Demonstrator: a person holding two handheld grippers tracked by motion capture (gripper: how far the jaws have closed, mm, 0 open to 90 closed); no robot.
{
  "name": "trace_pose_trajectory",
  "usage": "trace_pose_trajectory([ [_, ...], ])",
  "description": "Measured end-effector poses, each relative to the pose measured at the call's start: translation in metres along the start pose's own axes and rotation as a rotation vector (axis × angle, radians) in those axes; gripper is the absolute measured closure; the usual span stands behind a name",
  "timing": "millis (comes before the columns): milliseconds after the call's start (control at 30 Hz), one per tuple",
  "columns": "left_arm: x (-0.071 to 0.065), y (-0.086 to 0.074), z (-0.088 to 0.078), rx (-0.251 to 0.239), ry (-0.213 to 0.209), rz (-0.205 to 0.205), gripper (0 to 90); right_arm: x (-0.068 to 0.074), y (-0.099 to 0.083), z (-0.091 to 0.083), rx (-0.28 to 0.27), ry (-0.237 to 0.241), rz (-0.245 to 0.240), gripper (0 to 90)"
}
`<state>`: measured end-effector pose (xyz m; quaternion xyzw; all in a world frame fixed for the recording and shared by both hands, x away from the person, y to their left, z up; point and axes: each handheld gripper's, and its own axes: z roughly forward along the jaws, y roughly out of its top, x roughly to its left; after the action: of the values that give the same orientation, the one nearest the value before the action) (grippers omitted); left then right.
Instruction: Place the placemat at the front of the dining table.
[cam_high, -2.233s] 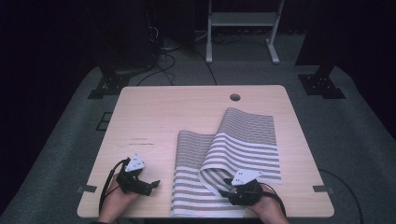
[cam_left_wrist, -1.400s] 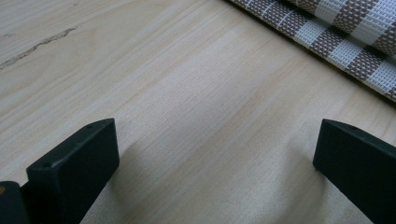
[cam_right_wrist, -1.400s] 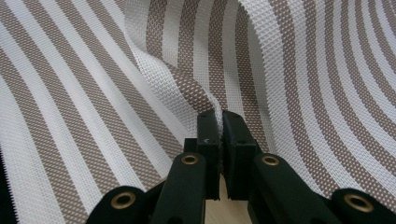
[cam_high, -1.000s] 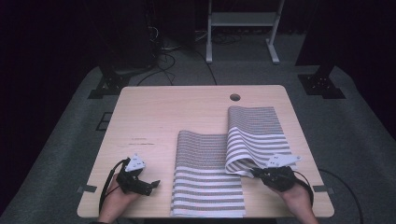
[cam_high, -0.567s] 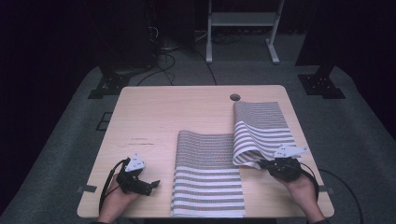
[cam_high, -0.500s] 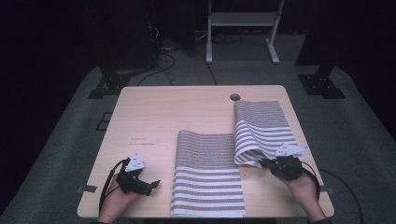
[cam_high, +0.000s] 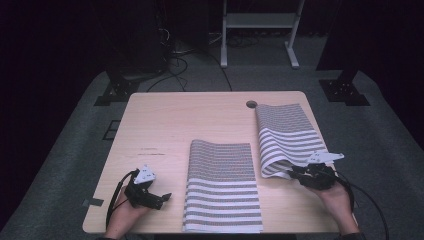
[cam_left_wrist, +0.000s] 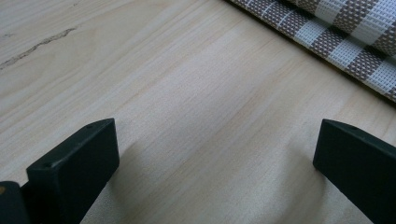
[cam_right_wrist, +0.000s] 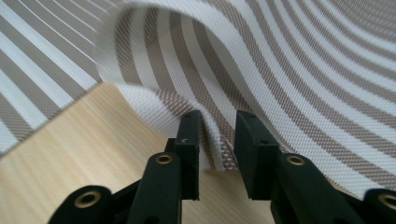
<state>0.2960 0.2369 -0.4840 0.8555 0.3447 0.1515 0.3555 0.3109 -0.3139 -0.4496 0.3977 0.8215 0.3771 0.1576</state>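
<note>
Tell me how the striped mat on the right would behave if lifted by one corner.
The right striped mat probably flexes rather than flops: its near edge curls up in a smooth arc instead of collapsing. It looks light, since that thin woven edge stands raised between the right gripper jaws, which have just been opening. The coarse mesh weave likely grips well, though it may spring back flat.

The right gripper (cam_high: 295, 171) has been carried from the mat's near edge, left of where it is now, out toward the right side of the table (cam_high: 165, 125). The upper mat (cam_high: 286, 132), which lay draped across the lower mat (cam_high: 222, 185), has been drawn off it and now lies beside it, its near edge curled up. The right gripper's jaws have just been opening, with that edge between them.
</note>
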Motion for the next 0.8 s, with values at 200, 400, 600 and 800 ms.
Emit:
trace_pose_trajectory([
  [200, 0.0, 0.0, 0.0, 0.0, 0.0, 0.0, 0.0, -0.001, -0.004, -0.019, -0.057, -0.038, 0.004, 65.6],
  [400, 0.0, 0.0, 0.0, 0.0, 0.0, 0.0, 0.0, -0.021, -0.006, -0.019, -0.051, -0.111, 0.065, 57.1],
  [600, 0.0, 0.0, 0.0, 0.0, 0.0, 0.0, 0.0, -0.031, -0.005, -0.015, -0.039, -0.174, 0.071, 52.3],
  [800, 0.0, 0.0, 0.0, 0.0, 0.0, 0.0, 0.0, -0.043, -0.003, -0.014, -0.034, -0.218, 0.079, 51.1],
])
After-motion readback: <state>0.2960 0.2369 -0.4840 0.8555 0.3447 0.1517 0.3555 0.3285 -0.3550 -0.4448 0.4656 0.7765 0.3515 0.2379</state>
